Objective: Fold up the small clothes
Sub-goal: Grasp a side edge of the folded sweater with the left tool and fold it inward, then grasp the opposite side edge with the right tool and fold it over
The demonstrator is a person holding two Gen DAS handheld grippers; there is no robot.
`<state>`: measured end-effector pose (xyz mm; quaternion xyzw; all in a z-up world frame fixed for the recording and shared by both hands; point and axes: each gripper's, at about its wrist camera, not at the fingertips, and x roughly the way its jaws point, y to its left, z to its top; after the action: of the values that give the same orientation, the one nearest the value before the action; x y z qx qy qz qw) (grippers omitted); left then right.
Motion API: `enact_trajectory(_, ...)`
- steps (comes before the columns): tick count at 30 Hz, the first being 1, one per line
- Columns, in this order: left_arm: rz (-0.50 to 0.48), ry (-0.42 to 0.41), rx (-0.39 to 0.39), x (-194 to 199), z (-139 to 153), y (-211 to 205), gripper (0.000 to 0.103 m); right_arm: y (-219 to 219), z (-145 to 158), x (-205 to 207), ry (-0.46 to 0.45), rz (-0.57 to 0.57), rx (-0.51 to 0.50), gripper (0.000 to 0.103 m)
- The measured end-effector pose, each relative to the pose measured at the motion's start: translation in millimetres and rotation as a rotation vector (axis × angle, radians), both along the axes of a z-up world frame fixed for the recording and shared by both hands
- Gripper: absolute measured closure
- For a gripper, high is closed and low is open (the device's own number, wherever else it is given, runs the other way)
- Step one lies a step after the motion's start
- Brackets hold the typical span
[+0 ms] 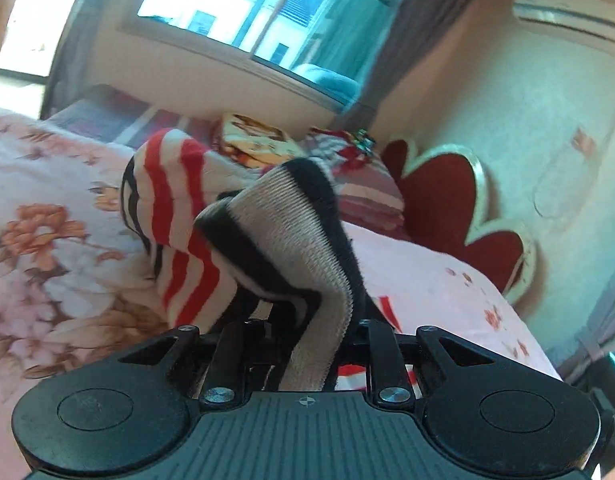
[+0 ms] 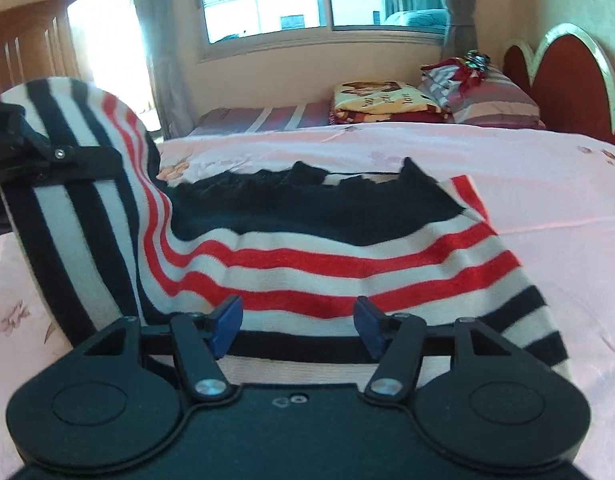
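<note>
1. Lying partly on the bed, the sweater is raised at one end.
2. That raised end is clenched by the left gripper.
3. The right gripper is held above it, jaws released.

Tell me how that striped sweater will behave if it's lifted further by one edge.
Probably floppy: the striped sweater already sags and curves from the left gripper down to the bedspread. It looks like soft knit, so likely light, grippy rather than slippery, and trailing behind.
</note>
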<state>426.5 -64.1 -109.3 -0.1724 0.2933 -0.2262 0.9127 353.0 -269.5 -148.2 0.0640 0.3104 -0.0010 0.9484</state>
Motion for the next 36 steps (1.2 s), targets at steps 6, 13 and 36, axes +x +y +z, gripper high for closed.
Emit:
enact_trajectory(6,-0.225,0.113,0.124,14.2,-29.2,-90.9,0.081,-65.3,-1.2,-38.4,0.034,-0.127,0.042,0.044)
enact_trajectory(13,-0.231,0.088,0.12,-11.4,-2.2,-82.2,0.015,-86.0,3.2,-60.6,0.04,-0.105,0.163,0.042)
enact_trajectory(36,-0.001,0.114,0.185,-5.0,-34.8,-24.5,0.014,-97.8,35.7,-26.4,-0.059,-0.064,0.361,0.083)
